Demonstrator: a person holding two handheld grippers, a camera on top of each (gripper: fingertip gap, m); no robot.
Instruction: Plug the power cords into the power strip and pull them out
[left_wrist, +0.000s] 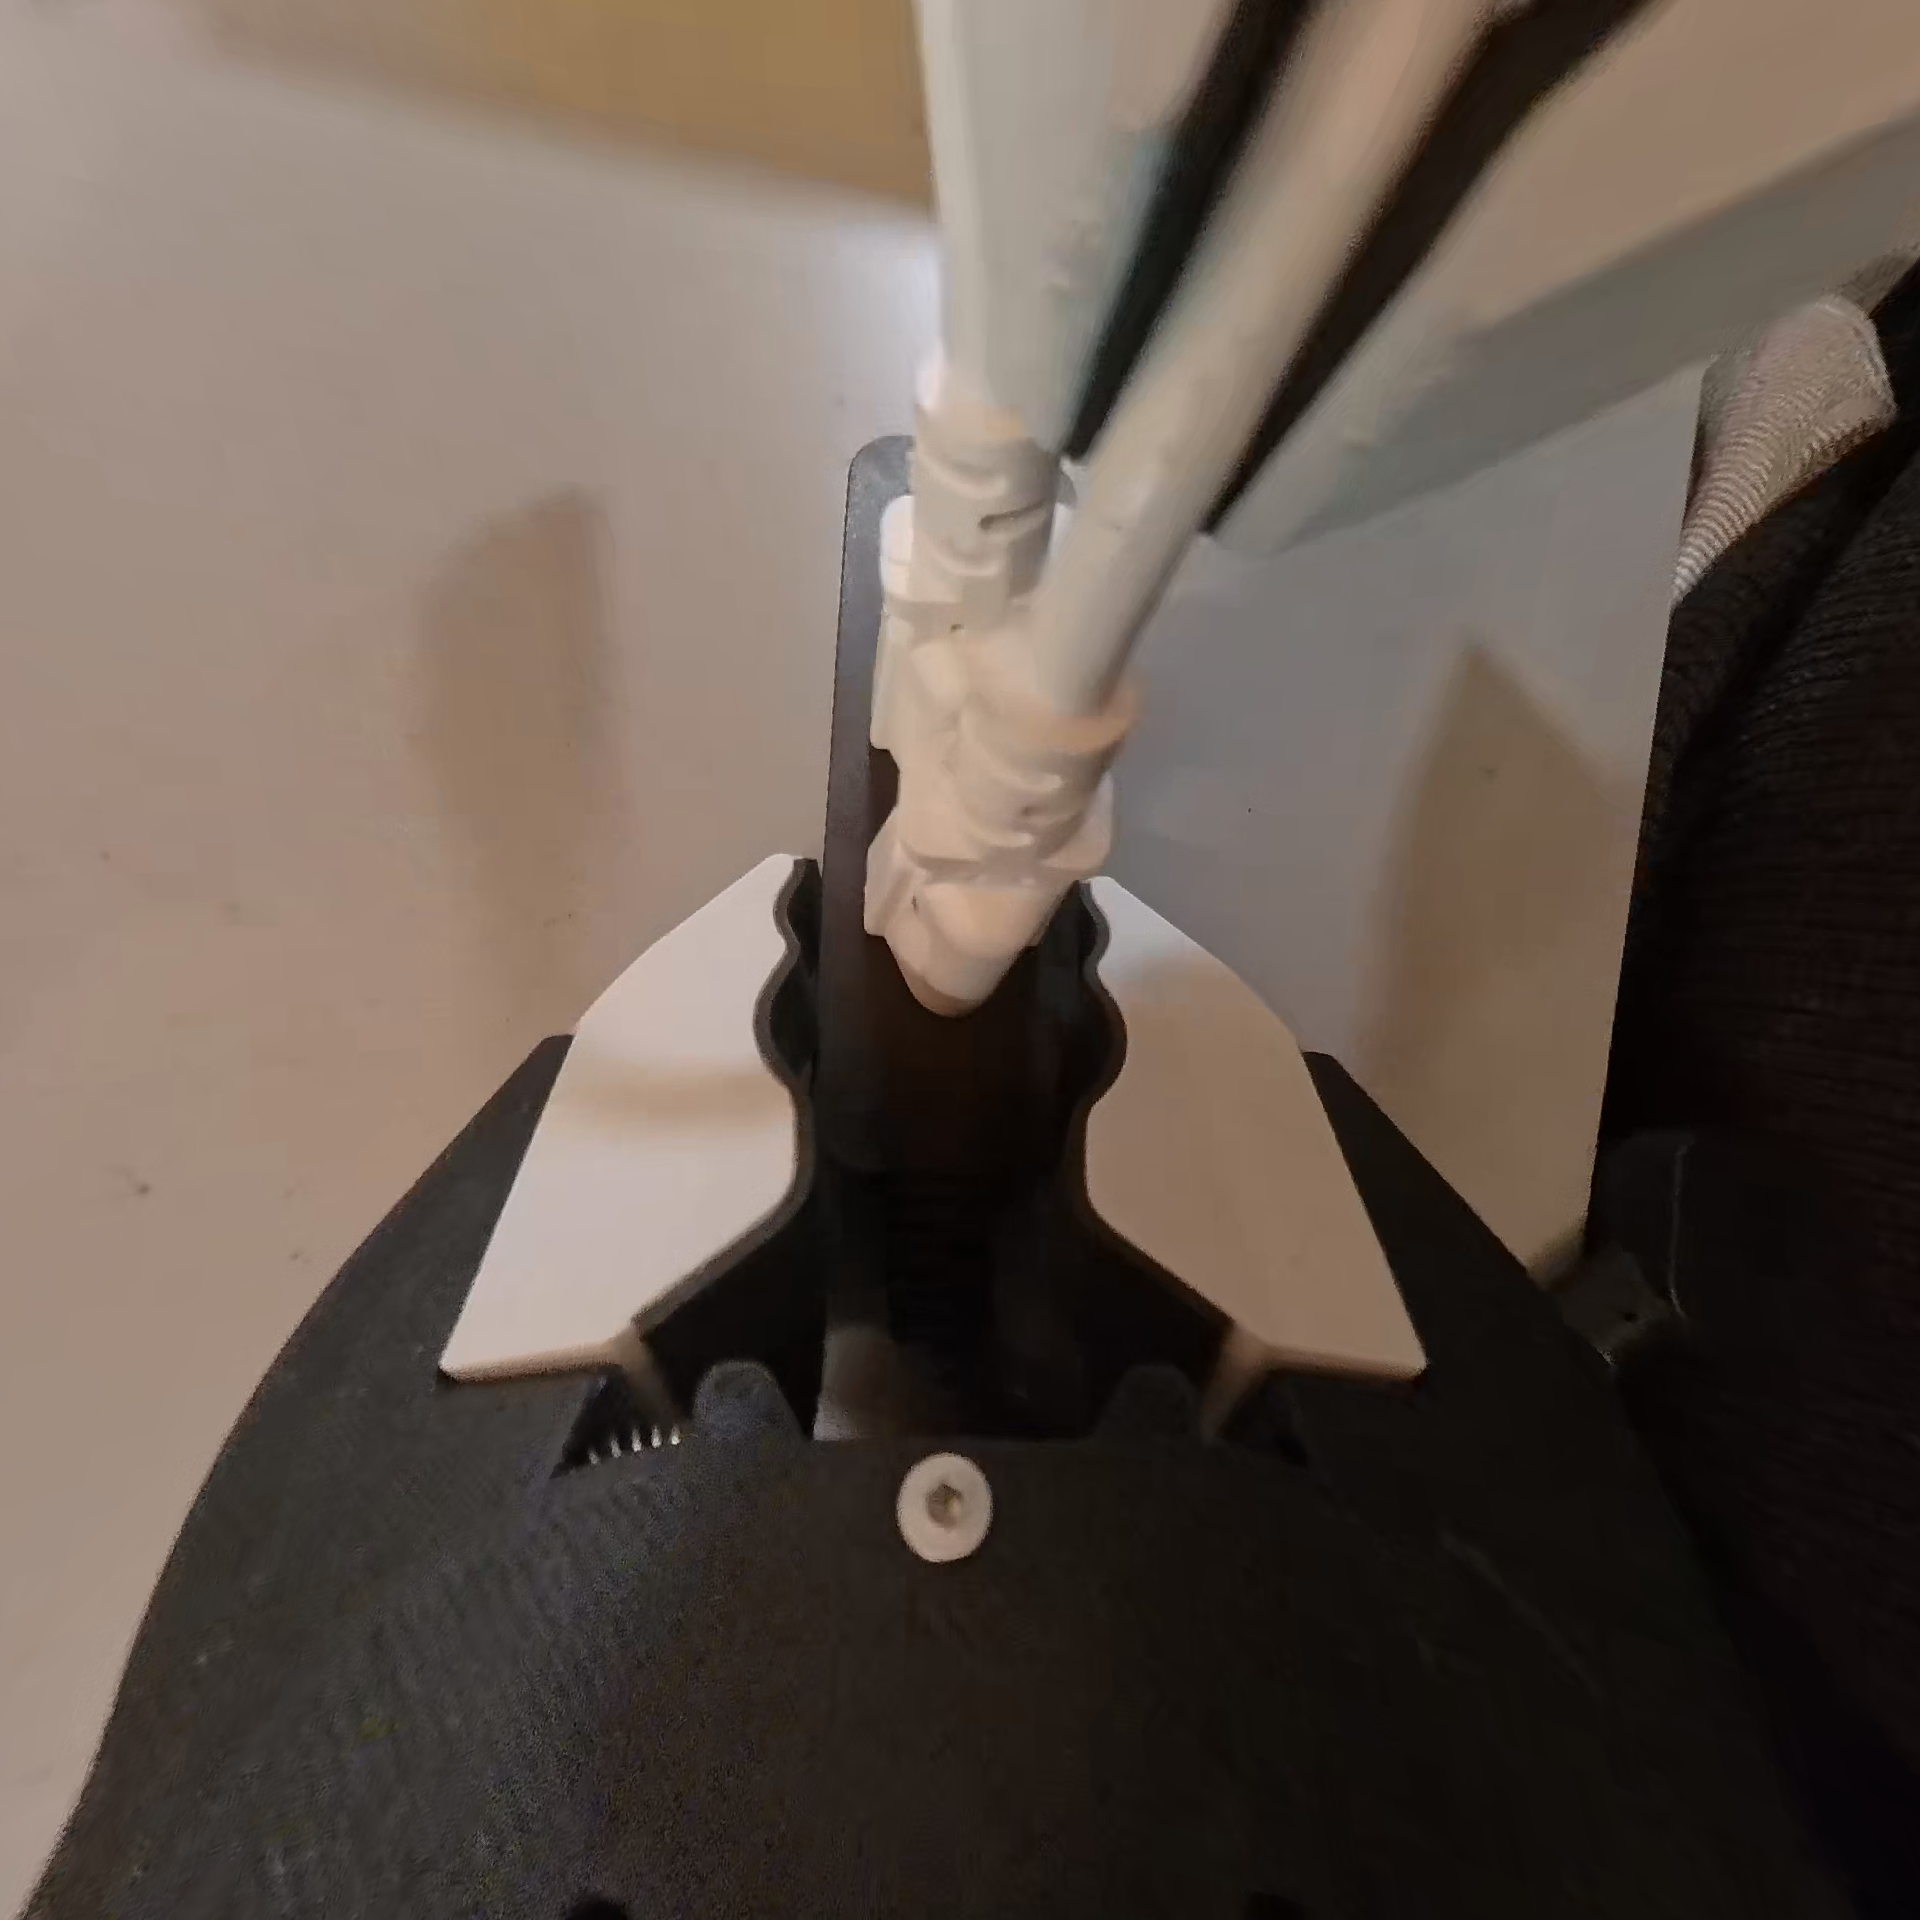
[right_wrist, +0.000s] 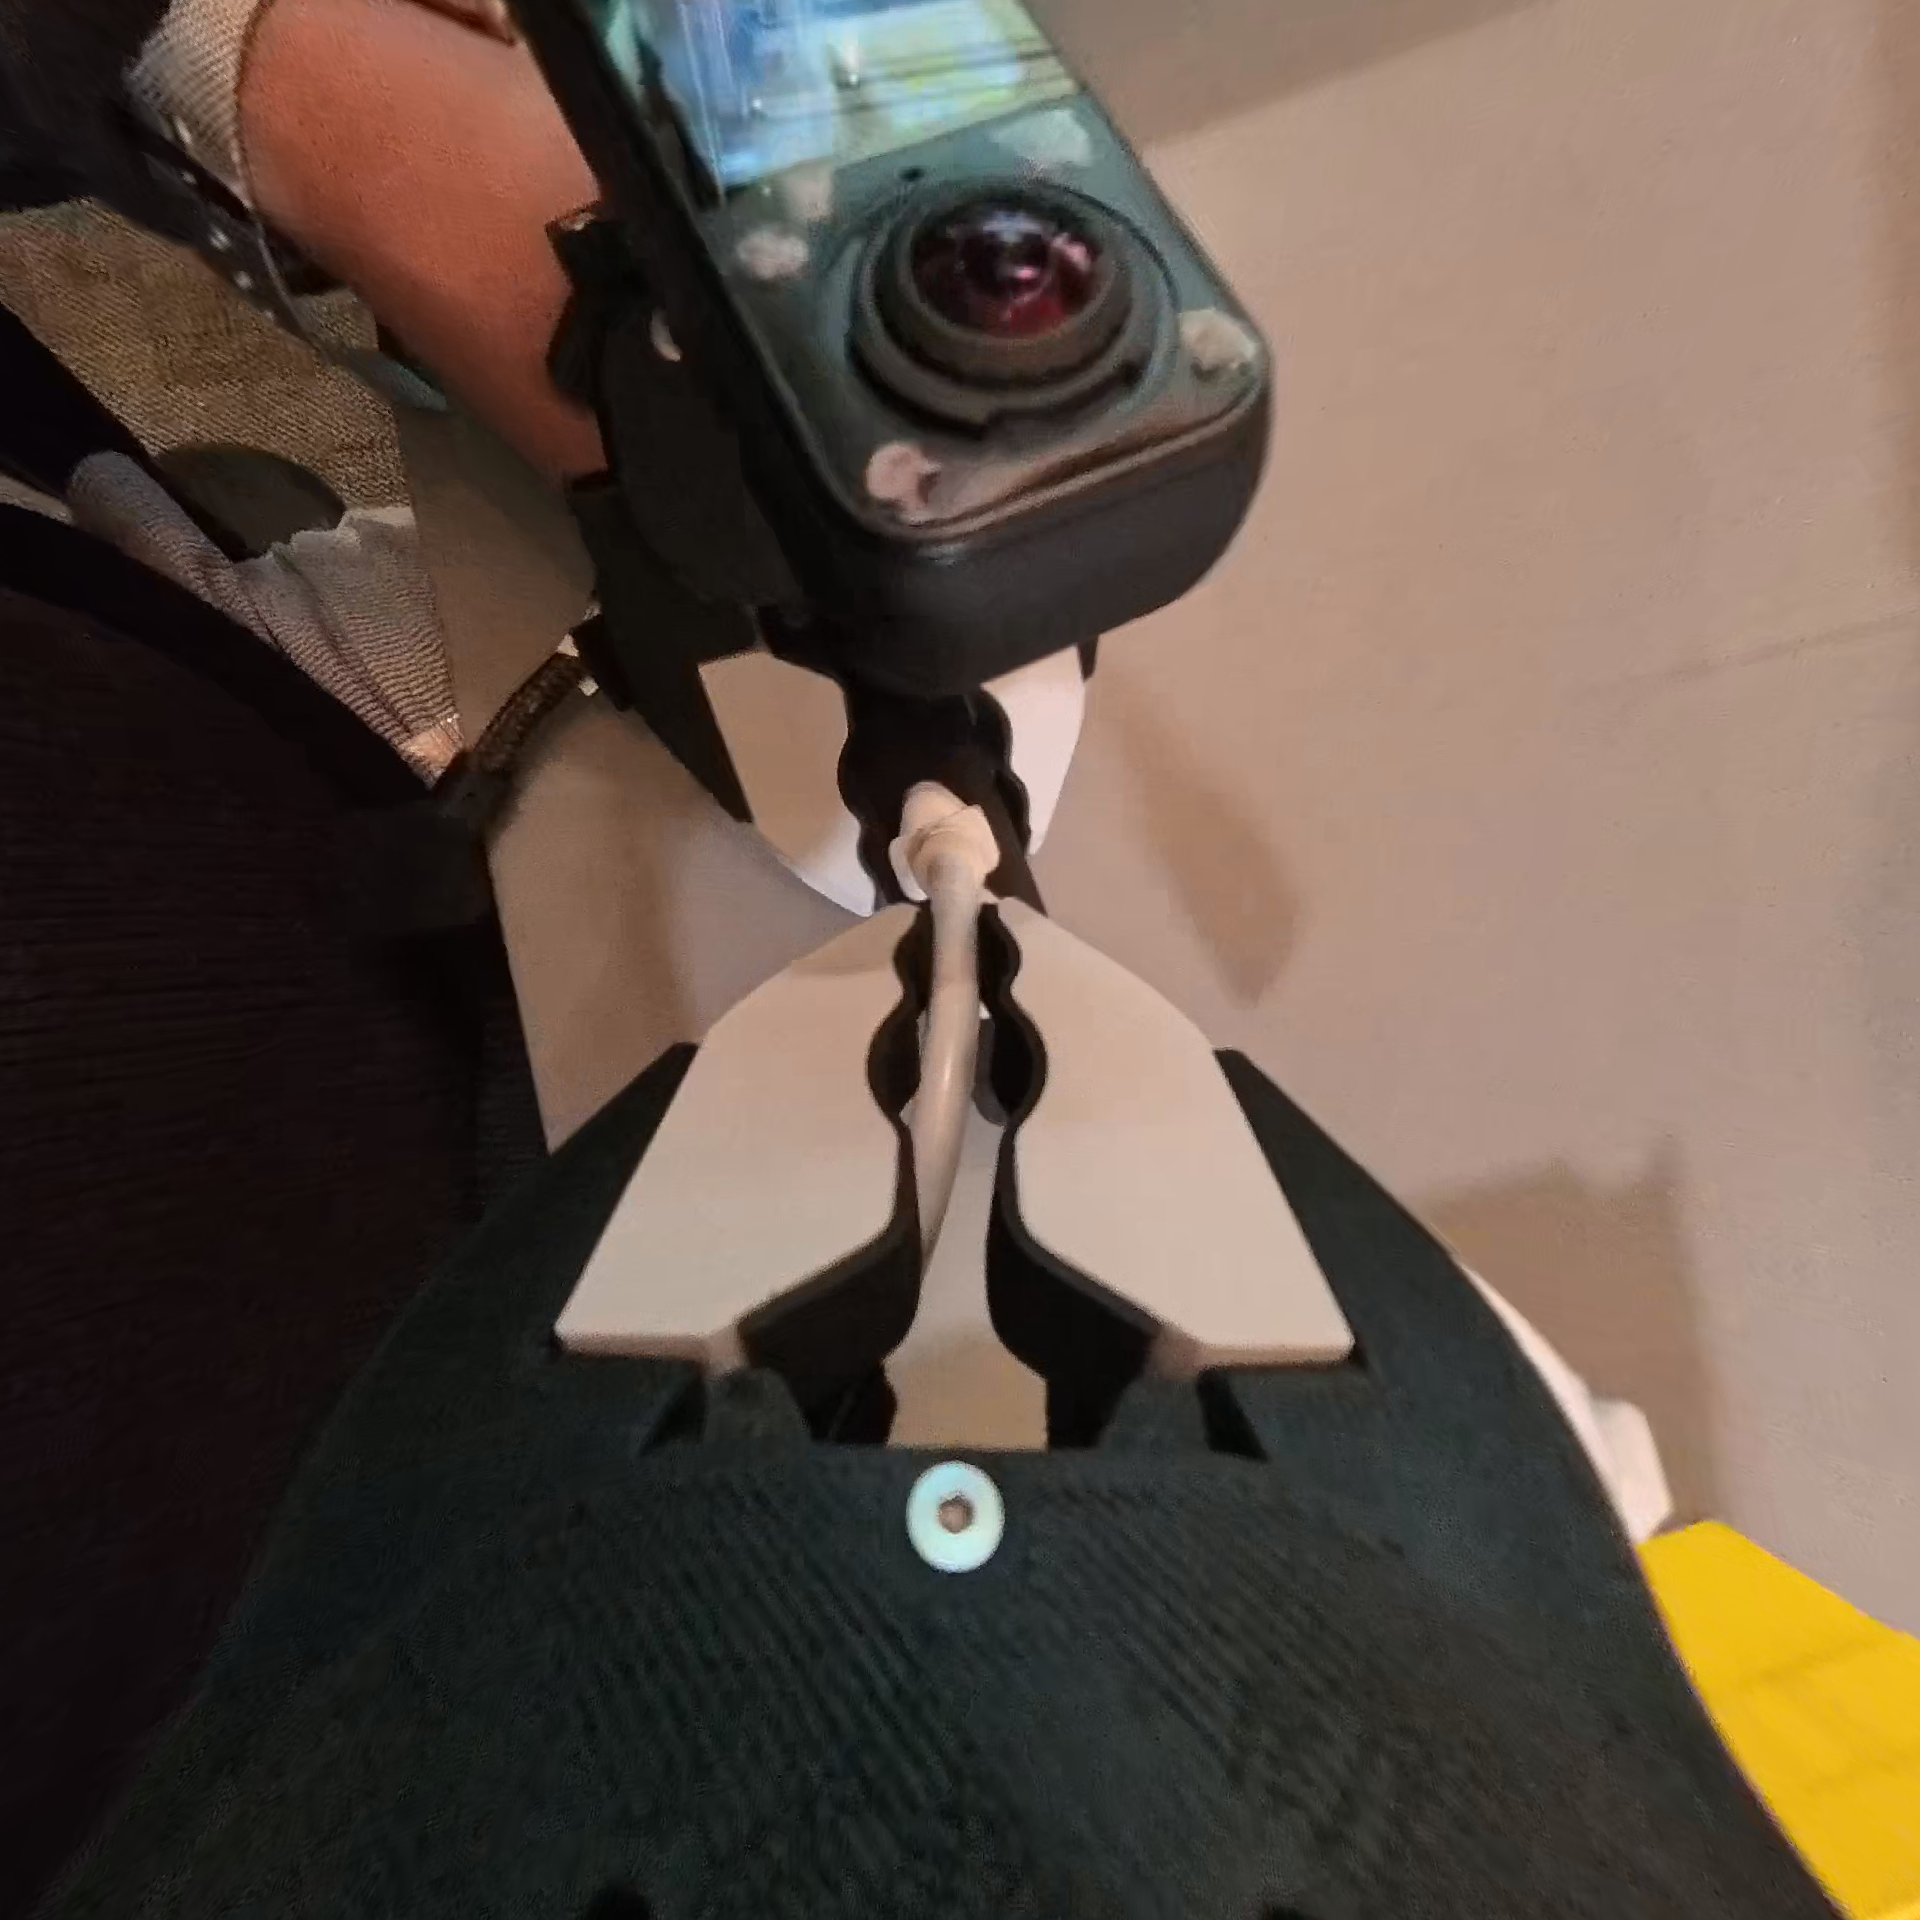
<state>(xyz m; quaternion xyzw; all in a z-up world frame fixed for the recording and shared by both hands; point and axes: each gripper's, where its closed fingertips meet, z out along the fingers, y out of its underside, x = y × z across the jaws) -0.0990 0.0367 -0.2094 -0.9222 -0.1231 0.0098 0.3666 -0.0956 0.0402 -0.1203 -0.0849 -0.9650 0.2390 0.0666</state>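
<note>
In the left wrist view my left gripper (left_wrist: 945, 883) is shut on a black power strip (left_wrist: 857, 644) seen edge-on. Two white plugs (left_wrist: 987, 831) sit against the strip, the nearer one between the fingertips. Their white cords (left_wrist: 1143, 499) run up and away. In the right wrist view my right gripper (right_wrist: 951, 925) is shut on one white cord (right_wrist: 940, 1060), just in front of the left gripper (right_wrist: 940, 831), which faces it. The cord ends in a white plug (right_wrist: 935, 821) between the left gripper's pads. A blurred white right finger (left_wrist: 1507, 312) shows in the left wrist view.
A beige tabletop (left_wrist: 312, 623) lies under both grippers. The left gripper's camera (right_wrist: 987, 291) and a person's hand (right_wrist: 416, 208) fill the top of the right wrist view. Dark clothing (right_wrist: 156, 1039) is at the left. A yellow object (right_wrist: 1818, 1714) lies at the lower right.
</note>
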